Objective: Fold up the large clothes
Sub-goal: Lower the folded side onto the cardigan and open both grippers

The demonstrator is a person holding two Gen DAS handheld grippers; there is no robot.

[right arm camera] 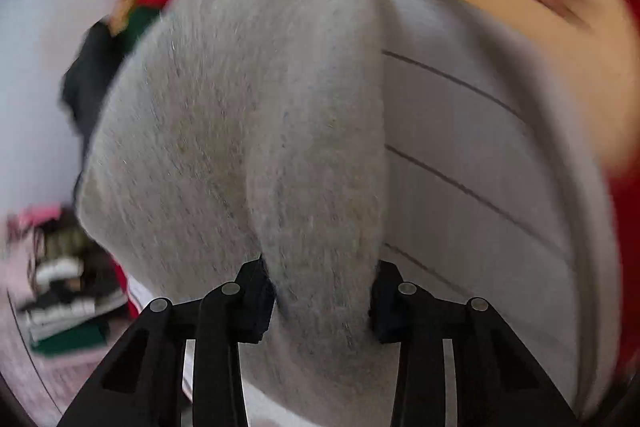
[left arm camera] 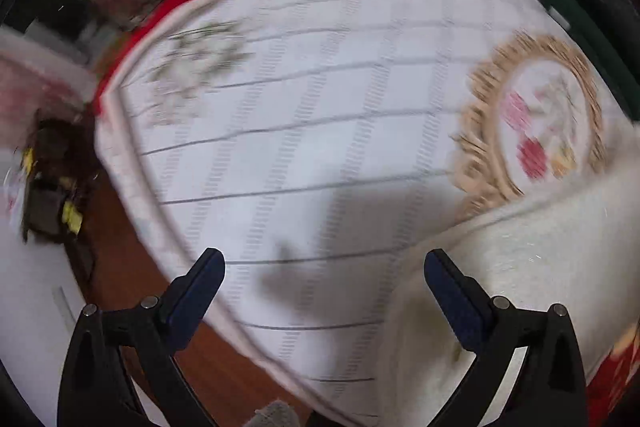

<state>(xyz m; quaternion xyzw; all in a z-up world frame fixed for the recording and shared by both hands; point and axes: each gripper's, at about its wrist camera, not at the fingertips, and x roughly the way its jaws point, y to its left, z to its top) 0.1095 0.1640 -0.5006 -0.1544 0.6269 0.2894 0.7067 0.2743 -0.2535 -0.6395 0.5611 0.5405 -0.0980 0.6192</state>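
Here we log both wrist views; both are motion-blurred, so fine detail is unreliable.

Left gripper (left arm camera: 324, 267): jaws stand wide apart with nothing between them. We see it above a white quilted mattress (left arm camera: 304, 115) marked with thin dark lines and a round floral emblem (left arm camera: 536, 123). The mattress carries the work, so we use its edges for reference. The grey garment (left arm camera: 532, 259) lies over the mattress near its edge closest to the camera, on the right side of this view. Its fold edge runs just beside the right-hand jaw of the left gripper; we cannot tell if the two touch. A red blanket (left arm camera: 168, 7) borders the far left edge of the mattress. Beyond the left edge we see brown floor (left arm camera: 132, 259) and a dark cluttered object (left arm camera: 52, 179), too blurred to identify.

Right gripper (right arm camera: 322, 301): jaws are closed onto a thick bunched fold of the grey garment (right arm camera: 240, 115), which fills the gap between them. From the jaws the cloth rises and spreads up and to the left in this view, covering most of the frame. The lined mattress surface (right arm camera: 480, 155) shows to the right of the garment. Blurred shoes (right arm camera: 64, 291) sit at lower left.
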